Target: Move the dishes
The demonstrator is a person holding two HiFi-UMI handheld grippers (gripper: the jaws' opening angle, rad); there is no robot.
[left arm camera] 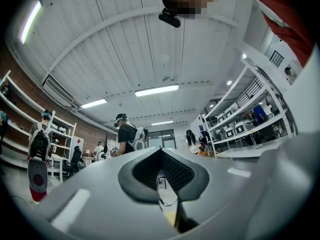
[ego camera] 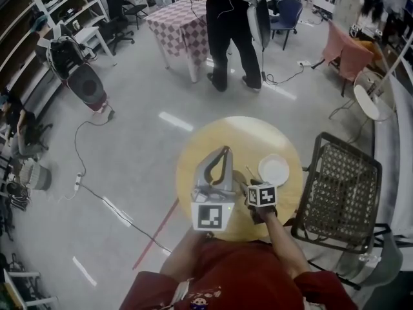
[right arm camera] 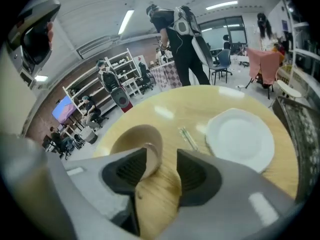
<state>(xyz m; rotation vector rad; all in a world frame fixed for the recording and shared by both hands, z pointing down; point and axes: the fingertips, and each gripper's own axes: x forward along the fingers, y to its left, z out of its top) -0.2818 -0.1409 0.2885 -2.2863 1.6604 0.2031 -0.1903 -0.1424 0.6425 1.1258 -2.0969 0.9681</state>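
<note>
tan bowl (right arm camera: pixel 134 140) and white plate (right arm camera: pixel 241 140) sit on the bench (right arm camera: pixel 165 104), likely unmoved; right gripper (right arm camera: pixel 164 160) has fingers open wide round the bowl's rim, left gripper (left arm camera: pixel 161 155) fingers shut, empty.

A plate (ego camera: pixel 273 170) lies on the round table (ego camera: pixel 219 134) toward its right edge, with chopsticks (right arm camera: pixel 189 138) just beside it on the left. Left of those sits a bowl (right arm camera: pixel 139 140). A wicker chair (ego camera: pixel 339 189) stands just beside the table's right edge. Behind, well apart, a person (ego camera: pixel 229 24) stands next to a cloth-covered table (ego camera: pixel 177 21).
</note>
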